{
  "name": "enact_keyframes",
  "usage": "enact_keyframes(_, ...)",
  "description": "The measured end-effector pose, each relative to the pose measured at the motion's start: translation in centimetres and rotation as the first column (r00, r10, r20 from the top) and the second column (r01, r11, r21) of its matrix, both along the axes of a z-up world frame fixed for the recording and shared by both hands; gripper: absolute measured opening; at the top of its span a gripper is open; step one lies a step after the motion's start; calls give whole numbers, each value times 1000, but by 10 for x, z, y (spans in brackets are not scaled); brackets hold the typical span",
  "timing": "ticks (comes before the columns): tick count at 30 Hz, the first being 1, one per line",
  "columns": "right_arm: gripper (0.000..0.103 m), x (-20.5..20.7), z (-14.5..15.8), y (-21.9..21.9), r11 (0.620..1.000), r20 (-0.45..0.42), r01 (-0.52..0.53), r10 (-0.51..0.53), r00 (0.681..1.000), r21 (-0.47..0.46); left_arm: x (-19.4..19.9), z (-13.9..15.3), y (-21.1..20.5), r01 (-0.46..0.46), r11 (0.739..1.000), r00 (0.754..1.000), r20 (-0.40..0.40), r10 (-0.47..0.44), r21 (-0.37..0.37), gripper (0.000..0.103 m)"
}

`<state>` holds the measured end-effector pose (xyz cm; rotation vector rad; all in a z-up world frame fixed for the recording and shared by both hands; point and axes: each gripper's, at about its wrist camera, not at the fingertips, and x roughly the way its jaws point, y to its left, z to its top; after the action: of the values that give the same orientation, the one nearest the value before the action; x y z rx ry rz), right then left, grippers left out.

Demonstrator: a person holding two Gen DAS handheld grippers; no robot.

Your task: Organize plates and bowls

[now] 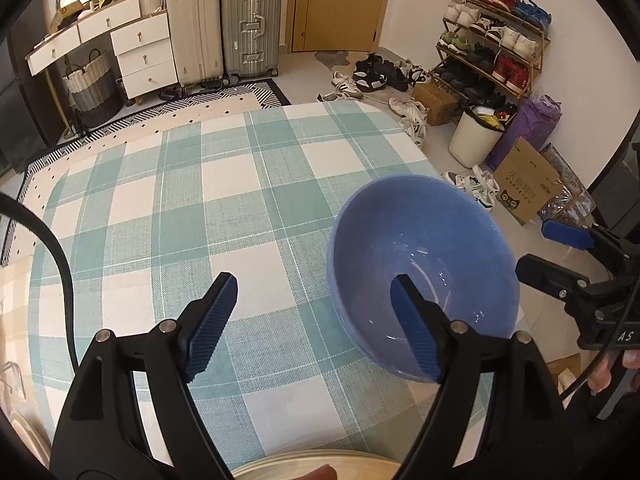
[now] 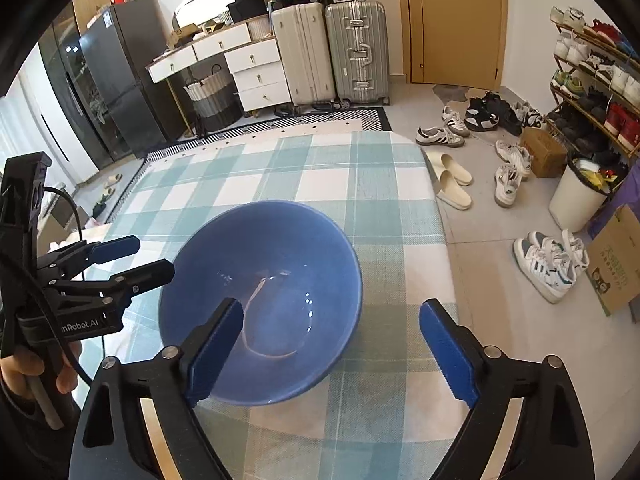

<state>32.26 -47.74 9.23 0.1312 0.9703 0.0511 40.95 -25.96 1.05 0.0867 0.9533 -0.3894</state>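
A blue bowl (image 2: 260,300) is seen on the checked surface (image 1: 180,200); both hand-held grippers (image 1: 312,320) (image 2: 332,344) are held wide open, empty, the left at the bowl's nine o'clock.

Bowl (image 2: 260,300) sitting on table (image 2: 380,184); my left claw (image 2: 136,258) hovering left of it, my right claw (image 2: 332,344) straddling its near-right rim.

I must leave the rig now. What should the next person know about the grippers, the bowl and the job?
Left gripper: open, holds nothing; its right finger shows in front of the bowl's near rim.
Right gripper: open, holds nothing; its left finger shows in front of the bowl's near rim.
Blue bowl: upright and empty on the checked tablecloth, toward the table's right side.
A pale round rim shows at the near edge of the left wrist view; I cannot tell what it is.
Done: cannot tell; no stack in view.
Left: grasp the bowl and put it with the other dishes.
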Motion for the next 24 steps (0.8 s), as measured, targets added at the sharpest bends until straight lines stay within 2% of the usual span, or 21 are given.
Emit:
enact_keyframes(6,94,-18,2,3,1000,51,10,-12,999,27,-18,15,2,17,1000,998,61,-17,0,82)
enact_keyframes(11,96,-30,5,5,997,72,-9,3,997,80,-27,22,7,26,999,997,78,-24,-24,85)
enact_keyframes(12,96,-33,5,5,996,78,-5,-2,997,84,-29,22,8,27,999,996,83,-25,-24,88)
enact_keyframes(14,96,-35,6,6,997,87,3,-10,996,84,-31,23,10,29,999,995,94,-26,-24,102)
enact_keyframes(20,96,-39,10,10,999,117,40,-42,992,19,-39,27,11,30,999,992,121,-27,-19,101)
enact_keyframes(24,96,-40,9,10,999,118,38,-39,992,11,-43,28,11,38,999,990,135,-36,-12,101)
